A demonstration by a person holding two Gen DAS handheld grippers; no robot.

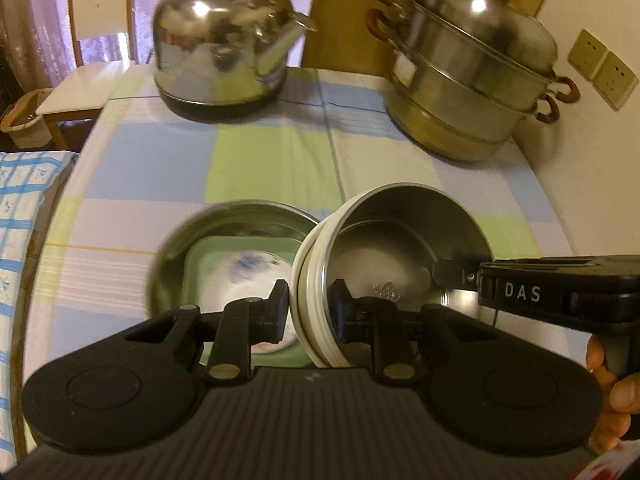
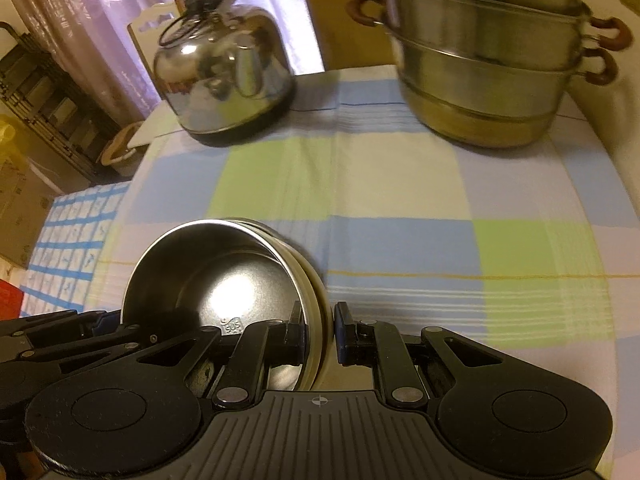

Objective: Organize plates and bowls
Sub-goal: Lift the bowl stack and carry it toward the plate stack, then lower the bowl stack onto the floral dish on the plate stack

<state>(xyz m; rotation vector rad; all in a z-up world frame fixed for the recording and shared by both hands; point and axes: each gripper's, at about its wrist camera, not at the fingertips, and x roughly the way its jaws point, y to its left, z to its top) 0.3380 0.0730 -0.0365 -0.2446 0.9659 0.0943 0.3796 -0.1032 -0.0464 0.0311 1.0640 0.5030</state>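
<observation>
A steel bowl (image 1: 392, 248) with a cream-white outer wall hangs tilted above the table, held from both sides. My left gripper (image 1: 310, 312) is shut on its near rim, one finger inside and one outside. My right gripper (image 1: 444, 276) comes in from the right and clamps the opposite rim. In the right wrist view the same bowl (image 2: 224, 280) sits in my right gripper (image 2: 320, 332), with the left gripper (image 2: 100, 320) at the far left. Below and left of the bowl, a larger steel bowl (image 1: 224, 220) holds a green square dish (image 1: 200, 256) and a white bowl with blue marks (image 1: 248, 276).
A steel kettle (image 1: 224, 48) stands at the back left of the checked tablecloth (image 1: 272, 160), and a tiered steamer pot (image 1: 472, 80) at the back right by the wall. A chair (image 1: 96, 20) stands beyond the table. A blue-checked cloth (image 1: 24, 208) lies off the left edge.
</observation>
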